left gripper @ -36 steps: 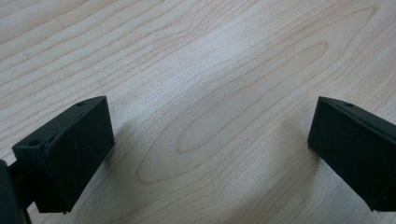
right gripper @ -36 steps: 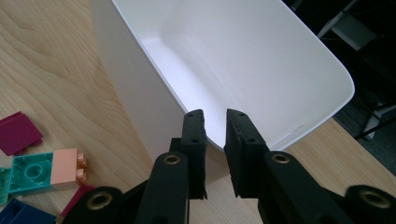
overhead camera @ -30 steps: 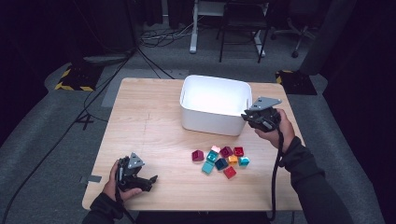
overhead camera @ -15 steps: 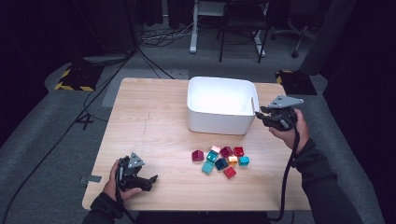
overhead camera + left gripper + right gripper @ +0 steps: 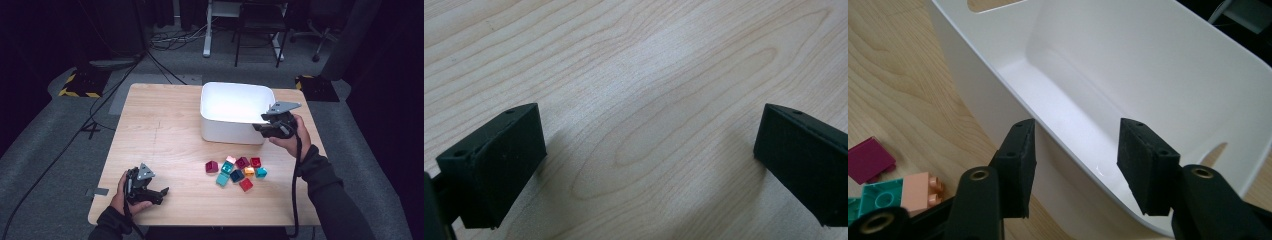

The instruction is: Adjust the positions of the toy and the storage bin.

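Straddling the bin (image 5: 1128,65) rim now, right tongs (image 5: 1075,165) apart after dragging it right; left tongs (image 5: 644,160) apart, idle on worktop (image 5: 160,135).

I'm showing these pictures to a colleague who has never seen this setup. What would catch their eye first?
Probably the white bin at the far middle of the wooden table, with the right gripper at its near right corner, jaws open astride the wall. Next, the cluster of colourful blocks just in front of the bin. The left gripper rests open at the table's near left corner.
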